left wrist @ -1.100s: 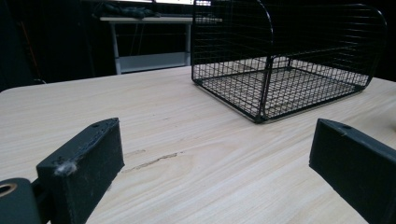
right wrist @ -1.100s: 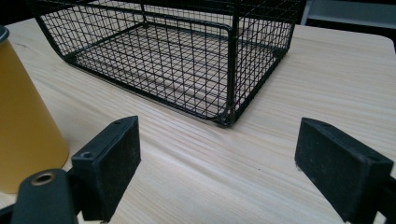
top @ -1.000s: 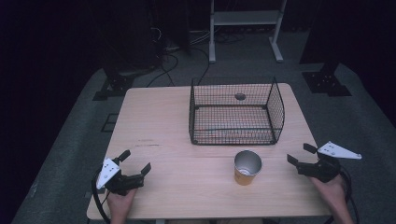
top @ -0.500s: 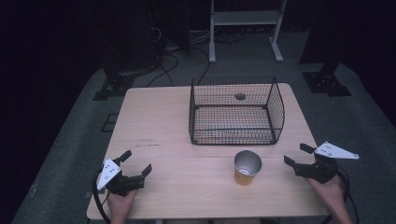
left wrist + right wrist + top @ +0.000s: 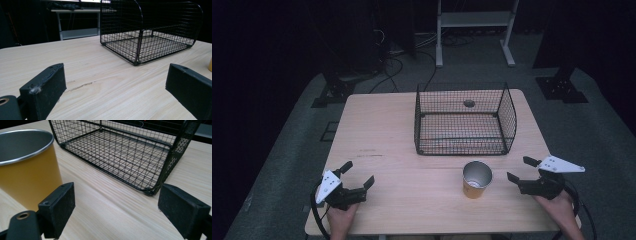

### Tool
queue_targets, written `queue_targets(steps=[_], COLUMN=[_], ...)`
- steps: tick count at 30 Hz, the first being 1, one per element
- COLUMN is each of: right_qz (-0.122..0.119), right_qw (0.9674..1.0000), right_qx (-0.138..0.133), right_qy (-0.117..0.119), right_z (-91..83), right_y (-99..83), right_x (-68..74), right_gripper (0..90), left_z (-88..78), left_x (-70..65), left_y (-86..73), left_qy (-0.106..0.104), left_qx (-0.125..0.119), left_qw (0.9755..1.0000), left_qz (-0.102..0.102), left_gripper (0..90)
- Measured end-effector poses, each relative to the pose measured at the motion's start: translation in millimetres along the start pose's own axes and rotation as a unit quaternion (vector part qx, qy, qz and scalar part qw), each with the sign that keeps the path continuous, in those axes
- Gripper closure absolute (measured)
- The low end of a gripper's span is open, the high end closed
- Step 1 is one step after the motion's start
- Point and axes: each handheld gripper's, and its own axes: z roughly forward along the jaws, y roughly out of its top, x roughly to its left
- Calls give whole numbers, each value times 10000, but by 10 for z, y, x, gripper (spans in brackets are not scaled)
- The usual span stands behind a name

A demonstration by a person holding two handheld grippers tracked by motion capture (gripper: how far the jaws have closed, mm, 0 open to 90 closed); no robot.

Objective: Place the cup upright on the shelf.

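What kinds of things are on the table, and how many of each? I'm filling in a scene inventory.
Wire basket, black: 1
Metal cup, yellow outside: 1
Handheld grippers, both open and empty: 2, the left gripper and the right gripper
Total: 4

The desk (image 5: 387, 135) is pale wood with fine lengthwise grain and a short dark scratch mark. The wire basket (image 5: 462, 122) is black, a fine square mesh through which the light wood shows. The cup (image 5: 476, 179) has a mustard-yellow outside, a dull grey metal inside and a bright silvery rim. The left gripper (image 5: 354, 176) and the right gripper (image 5: 521, 170) are black, each carrying a pale grey plate. The floor (image 5: 277, 160) is dark grey.
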Motion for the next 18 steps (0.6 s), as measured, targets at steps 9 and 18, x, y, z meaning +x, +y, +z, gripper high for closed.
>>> queue_targets(steps=[9, 18], right_qz=[-44, -139], right_qw=[9999, 9994], right_qx=[45, 98], right_qy=[143, 309], right_z=[-8, -22], right_y=[-16, -55], right_x=[77, 220], right_gripper=[134, 122], left_z=[0, 0], left_x=[2, 1], left_y=[0, 0], left_qy=[0, -3], left_qx=[-3, -1], left_qw=[10000, 10000], left_qz=[-3, 0], left_gripper=[23, 23])
